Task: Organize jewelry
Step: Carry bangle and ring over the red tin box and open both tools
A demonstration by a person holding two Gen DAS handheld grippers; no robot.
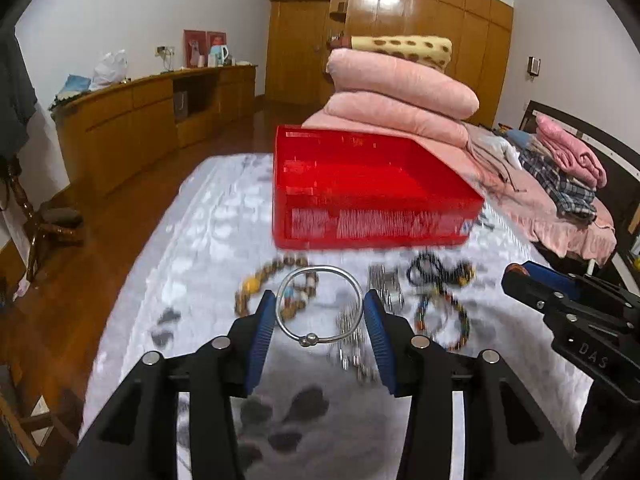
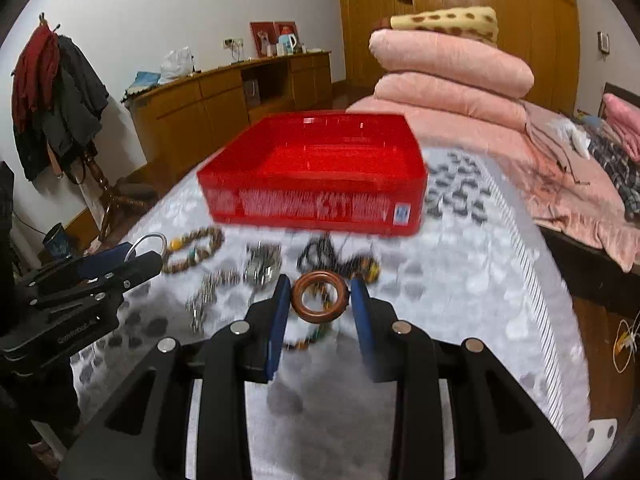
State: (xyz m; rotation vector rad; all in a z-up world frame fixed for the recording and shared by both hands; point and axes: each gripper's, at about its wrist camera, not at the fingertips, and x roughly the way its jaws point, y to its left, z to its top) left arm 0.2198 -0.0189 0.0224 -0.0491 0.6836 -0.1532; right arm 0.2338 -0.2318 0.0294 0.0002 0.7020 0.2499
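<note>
My left gripper (image 1: pixel 320 300) is shut on a silver bangle (image 1: pixel 309 339), its blue pads pressing the ring's two sides a little above the bed. Between the pads of my right gripper (image 2: pixel 320 284) sits a brown wooden ring (image 2: pixel 320 319), also lifted off the cover. Behind both stands a red plastic box (image 1: pixel 372 188) (image 2: pixel 320 176), open on top. Loose jewelry lies in front of it: a wooden bead bracelet (image 1: pixel 272 280) (image 2: pixel 196 252), a metal chain piece (image 1: pixel 384 288) (image 2: pixel 262 266), dark beaded strings (image 1: pixel 440 276) (image 2: pixel 320 252). Each gripper shows at the edge of the other's view (image 1: pixel 516 272) (image 2: pixel 154 258).
Everything rests on a bed with a grey-white patterned cover (image 1: pixel 200 240). Folded pink quilts (image 1: pixel 400 92) are stacked behind the box, with clothes (image 1: pixel 568 176) at the far right. A wooden sideboard (image 1: pixel 152 112) lines the left wall, and a coat stand (image 2: pixel 60 100) is beside the bed.
</note>
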